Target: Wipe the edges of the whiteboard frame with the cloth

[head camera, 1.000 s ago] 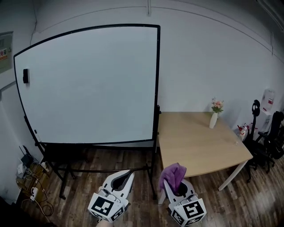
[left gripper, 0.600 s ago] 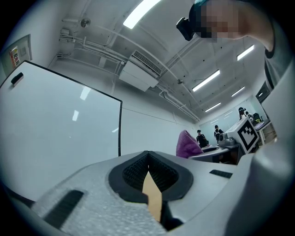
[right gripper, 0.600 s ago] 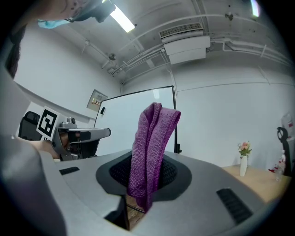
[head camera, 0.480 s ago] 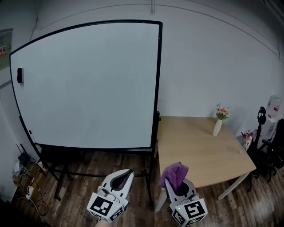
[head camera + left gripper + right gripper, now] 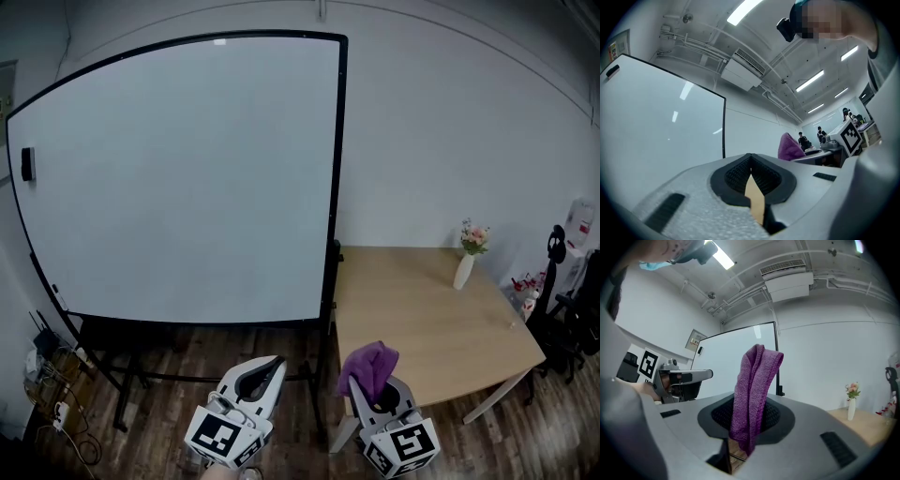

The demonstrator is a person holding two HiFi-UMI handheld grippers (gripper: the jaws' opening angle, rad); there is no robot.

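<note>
A big whiteboard (image 5: 187,178) with a black frame (image 5: 339,169) stands on a black stand ahead of me. In the head view both grippers sit low in front, short of the board and not touching it. My right gripper (image 5: 367,386) is shut on a purple cloth (image 5: 369,366), which sticks up in a fold from the jaws. That cloth (image 5: 754,390) fills the middle of the right gripper view, with the board (image 5: 736,357) behind. My left gripper (image 5: 269,367) is shut with nothing in it. The left gripper view shows the board's right frame edge (image 5: 724,129).
A light wooden table (image 5: 422,309) stands just right of the board, with a white vase of flowers (image 5: 468,258) at its far side. A black eraser (image 5: 27,164) clings to the board's left edge. Cables and plugs (image 5: 52,375) lie on the floor at left; black chairs (image 5: 572,314) are at right.
The whiteboard has grown larger in the head view and its top edge has risen, so I am closer. Both grippers keep their places, the cloth still held.
</note>
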